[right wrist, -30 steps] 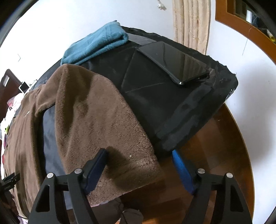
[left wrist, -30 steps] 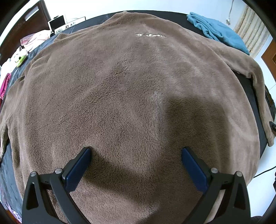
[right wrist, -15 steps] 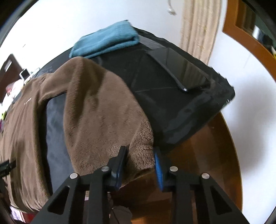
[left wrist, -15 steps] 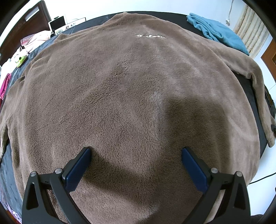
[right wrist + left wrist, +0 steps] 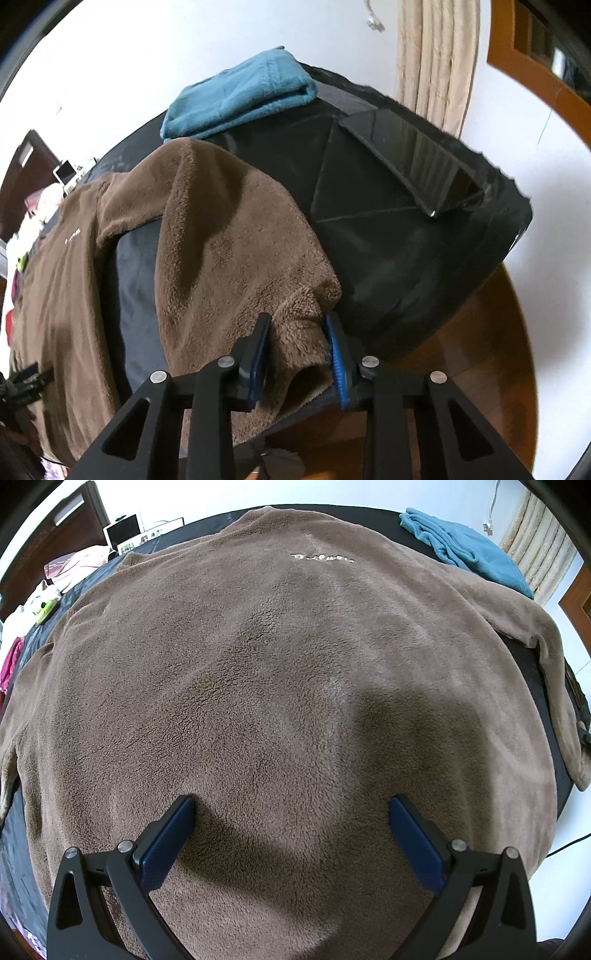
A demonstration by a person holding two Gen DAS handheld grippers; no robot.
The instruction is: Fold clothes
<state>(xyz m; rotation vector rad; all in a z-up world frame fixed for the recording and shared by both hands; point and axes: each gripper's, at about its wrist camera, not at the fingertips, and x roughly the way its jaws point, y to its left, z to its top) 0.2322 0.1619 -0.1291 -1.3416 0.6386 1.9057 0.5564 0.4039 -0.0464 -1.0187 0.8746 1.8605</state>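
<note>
A big brown fleece sweater (image 5: 280,686) lies spread flat over a black-covered table (image 5: 399,258), filling most of the left wrist view. My left gripper (image 5: 291,830) hovers open just over its lower hem, touching nothing. The sweater's right sleeve (image 5: 229,236) runs down to the table's near edge in the right wrist view. My right gripper (image 5: 299,350) is shut on the sleeve's cuff, with fleece bunched between its blue pads. The sleeve end hangs over the table edge.
A folded teal towel (image 5: 240,99) lies at the far end of the table. A black tablet (image 5: 413,162) rests on the cover at the right. Loose clothes and small items (image 5: 40,598) sit far left. Beige curtains (image 5: 436,55) and wooden floor (image 5: 480,350) lie beyond.
My right gripper went from wide open around the cuff to shut on it, and has lifted it slightly. The left gripper has not moved.
</note>
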